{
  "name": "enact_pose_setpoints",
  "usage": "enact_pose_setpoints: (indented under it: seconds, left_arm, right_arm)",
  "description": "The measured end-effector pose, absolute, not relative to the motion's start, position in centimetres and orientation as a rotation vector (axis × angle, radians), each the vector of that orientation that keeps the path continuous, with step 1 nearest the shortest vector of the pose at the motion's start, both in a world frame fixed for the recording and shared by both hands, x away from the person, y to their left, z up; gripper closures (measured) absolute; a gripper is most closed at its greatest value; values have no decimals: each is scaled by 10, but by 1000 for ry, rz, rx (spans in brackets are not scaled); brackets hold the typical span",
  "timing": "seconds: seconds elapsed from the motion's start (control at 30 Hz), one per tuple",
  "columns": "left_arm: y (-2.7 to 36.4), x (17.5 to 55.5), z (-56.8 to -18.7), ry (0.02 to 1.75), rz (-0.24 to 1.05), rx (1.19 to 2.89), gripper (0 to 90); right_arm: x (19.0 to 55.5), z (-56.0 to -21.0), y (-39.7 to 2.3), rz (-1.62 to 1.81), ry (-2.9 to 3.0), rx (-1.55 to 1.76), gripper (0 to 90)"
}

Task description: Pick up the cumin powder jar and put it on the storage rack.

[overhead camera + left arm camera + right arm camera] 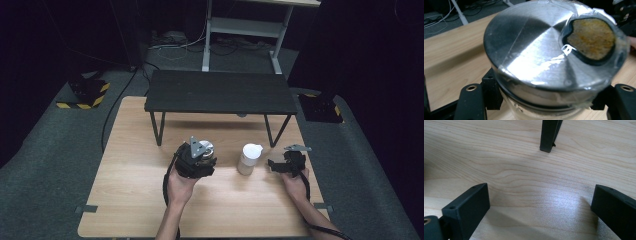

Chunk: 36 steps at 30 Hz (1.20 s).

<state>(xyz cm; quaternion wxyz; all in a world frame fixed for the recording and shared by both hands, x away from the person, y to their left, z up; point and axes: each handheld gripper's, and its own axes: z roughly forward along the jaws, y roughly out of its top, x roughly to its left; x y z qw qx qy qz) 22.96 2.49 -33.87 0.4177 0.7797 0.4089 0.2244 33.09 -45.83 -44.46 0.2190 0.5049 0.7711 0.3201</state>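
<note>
Left hand-held gripper [196, 161] sits near the middle of the wooden counter [130, 165], its jaws pinching a jar with a shiny metal lid [536, 57]. In the left gripper view the jaws press on the jar's sides just under the lid, and clear film covers the lid, with a dark-rimmed opening [591, 38] at one side showing something yellowish-brown inside. Whether the jar touches the counter cannot be told.

At the far half of the counter stands a low black shelf [220, 92] on thin legs. The right hand-held gripper [280, 165] lies at the counter's right side, jaws spread wide with bare wood between them; one shelf leg [548, 136] stands ahead of it in the right gripper view. Between the two grippers stands a small pale bottle with a white cap [249, 159], upright, touching neither gripper.
</note>
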Motion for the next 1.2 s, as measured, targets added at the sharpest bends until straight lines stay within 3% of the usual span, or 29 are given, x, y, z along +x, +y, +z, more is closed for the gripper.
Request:
enact_pose_setpoints:
  seconds: [0.8,0.83,0.9,1.2]
  left_arm:
    - [20,257,-270,985,563,1924,316]
    - [15,254,-278,1030,547,1820,316]
    - [17,263,-261,988,573,1921,316]
    - [12,283,-244,999,590,1899,316]
  right_arm:
    - [331,-445,-459,890,2135,1395,22]
    - [331,-445,-459,890,2135,1395,22]
    - [331,-445,-459,890,2135,1395,22]
    - [331,-445,-459,891,2134,1396,22]
